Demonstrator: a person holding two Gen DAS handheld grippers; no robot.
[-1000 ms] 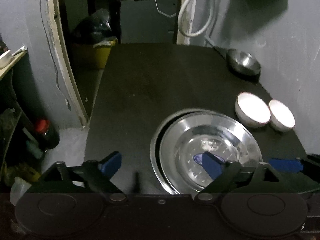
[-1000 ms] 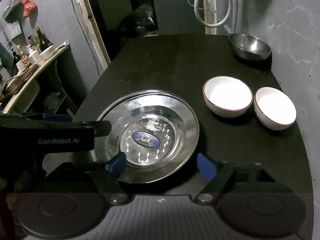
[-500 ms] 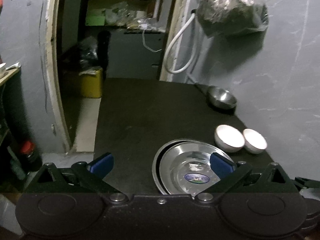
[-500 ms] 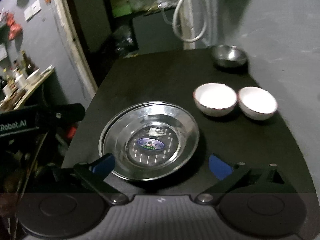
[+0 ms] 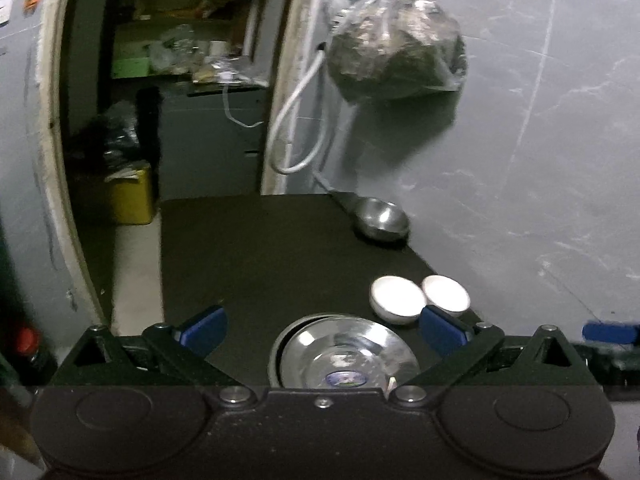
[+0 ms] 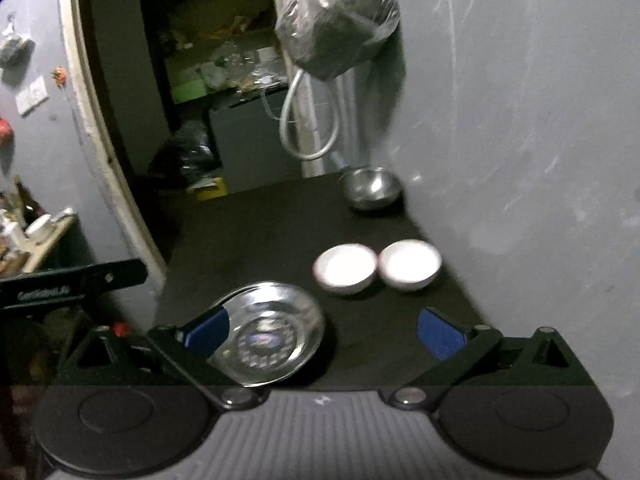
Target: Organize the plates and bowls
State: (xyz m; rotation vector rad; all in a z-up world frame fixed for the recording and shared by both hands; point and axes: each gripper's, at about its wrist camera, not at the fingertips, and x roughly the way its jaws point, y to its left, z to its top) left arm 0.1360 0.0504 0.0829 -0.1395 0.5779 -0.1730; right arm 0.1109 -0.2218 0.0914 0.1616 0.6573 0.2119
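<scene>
Two stacked steel plates point(image 5: 344, 356) point(image 6: 268, 332) lie at the near edge of a black table point(image 5: 260, 256) point(image 6: 260, 232). Two white bowls point(image 5: 396, 294) point(image 5: 446, 290) sit side by side to their right, also in the right wrist view point(image 6: 346, 268) point(image 6: 410, 264). A steel bowl point(image 5: 380, 216) point(image 6: 372, 188) stands at the far right by the wall. My left gripper point(image 5: 322, 326) is open and empty, held back above the plates. My right gripper point(image 6: 324, 330) is open and empty, held back above the table's near edge.
A grey wall point(image 5: 520, 160) runs along the table's right side, with a plastic bag point(image 5: 396, 44) and a white hose point(image 5: 296, 128) hanging on it. An open doorway point(image 5: 180, 100) lies beyond the table, a yellow bin point(image 5: 132, 196) inside. A cluttered shelf point(image 6: 36, 236) stands at left.
Both grippers have pulled back and up from the table, so plates and bowls look smaller and lower. Both have opened wider. The dishes have not moved.
</scene>
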